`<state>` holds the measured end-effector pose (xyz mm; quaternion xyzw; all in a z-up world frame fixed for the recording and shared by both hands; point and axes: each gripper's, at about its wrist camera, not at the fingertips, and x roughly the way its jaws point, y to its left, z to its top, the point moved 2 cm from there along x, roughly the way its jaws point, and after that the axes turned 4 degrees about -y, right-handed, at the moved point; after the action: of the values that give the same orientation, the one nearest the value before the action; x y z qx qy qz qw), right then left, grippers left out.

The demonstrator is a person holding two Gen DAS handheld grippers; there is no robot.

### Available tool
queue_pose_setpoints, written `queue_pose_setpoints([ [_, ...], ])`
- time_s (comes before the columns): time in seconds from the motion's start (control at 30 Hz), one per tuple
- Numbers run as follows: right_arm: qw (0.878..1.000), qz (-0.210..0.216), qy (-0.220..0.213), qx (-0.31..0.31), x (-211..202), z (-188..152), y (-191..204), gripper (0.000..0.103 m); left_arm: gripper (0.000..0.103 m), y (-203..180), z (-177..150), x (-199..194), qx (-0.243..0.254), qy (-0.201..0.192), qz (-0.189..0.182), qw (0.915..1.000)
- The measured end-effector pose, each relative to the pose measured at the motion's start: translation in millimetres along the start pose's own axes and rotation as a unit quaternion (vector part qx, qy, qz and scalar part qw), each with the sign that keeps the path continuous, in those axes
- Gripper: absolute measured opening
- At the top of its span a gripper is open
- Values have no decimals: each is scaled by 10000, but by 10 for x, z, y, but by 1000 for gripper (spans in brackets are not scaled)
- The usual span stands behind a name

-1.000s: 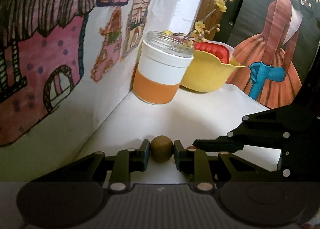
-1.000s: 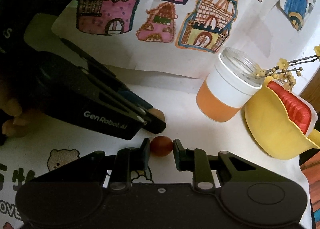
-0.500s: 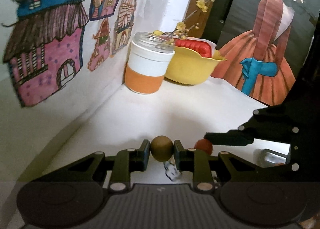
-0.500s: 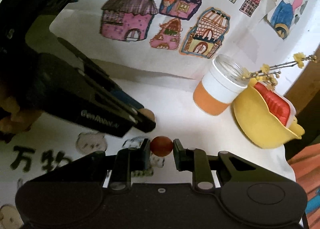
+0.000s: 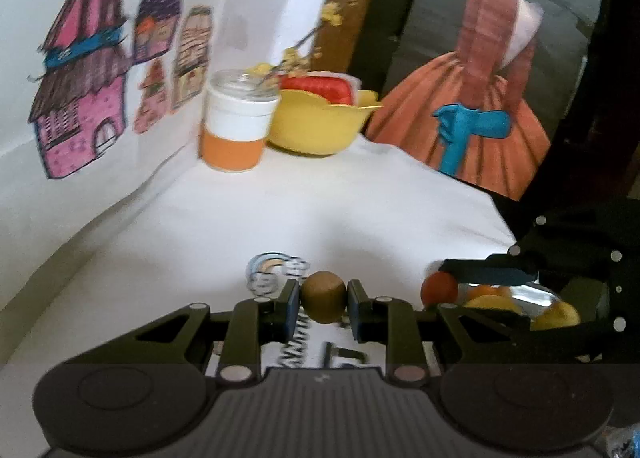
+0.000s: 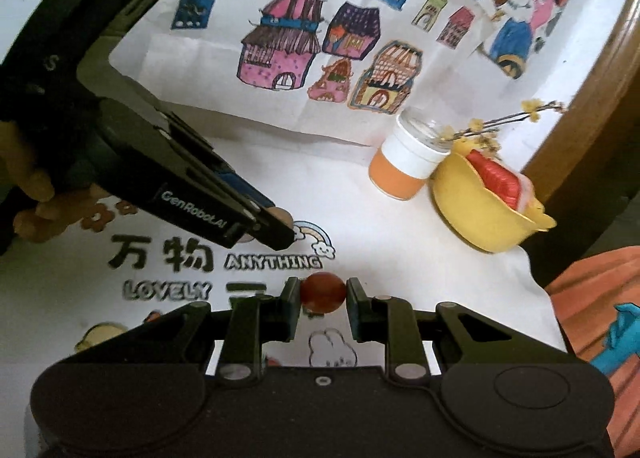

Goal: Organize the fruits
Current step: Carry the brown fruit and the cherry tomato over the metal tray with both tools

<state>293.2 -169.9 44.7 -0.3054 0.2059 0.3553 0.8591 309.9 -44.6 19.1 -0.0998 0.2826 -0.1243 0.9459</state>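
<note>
Fruit is airborne now: left tongs (image 5: pixel 323 302) grip the brown kiwi (image 5: pixel 323 296), right tongs (image 6: pixel 323 294) grip a red fruit (image 6: pixel 323 292), both lifted off the bench (image 5: pixel 320 209); yellow bowl (image 5: pixel 320 129) at 12 o'clock seems the destination

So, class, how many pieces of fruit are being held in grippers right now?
2: a brown kiwi in the left hand-held gripper, and a red fruit in the right hand-held gripper. Other fruit may lie hidden elsewhere.
</note>
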Motion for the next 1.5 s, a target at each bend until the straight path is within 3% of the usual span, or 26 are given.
queue_pose_setpoints([
  [0.4,9994,-335,-52,111,-609,-220,47,26,28,-579,-90,-215,348,-53,-314,9989],
  [1.0,9963,-667,-137,526,-1103,-712,115,26,28,-1041,-403,-304,516,140,-624,9966],
  [1.5,9924,-883,-371,768,-1328,-950,264,26,28,-1217,-693,-405,465,-65,-402,9981],
])
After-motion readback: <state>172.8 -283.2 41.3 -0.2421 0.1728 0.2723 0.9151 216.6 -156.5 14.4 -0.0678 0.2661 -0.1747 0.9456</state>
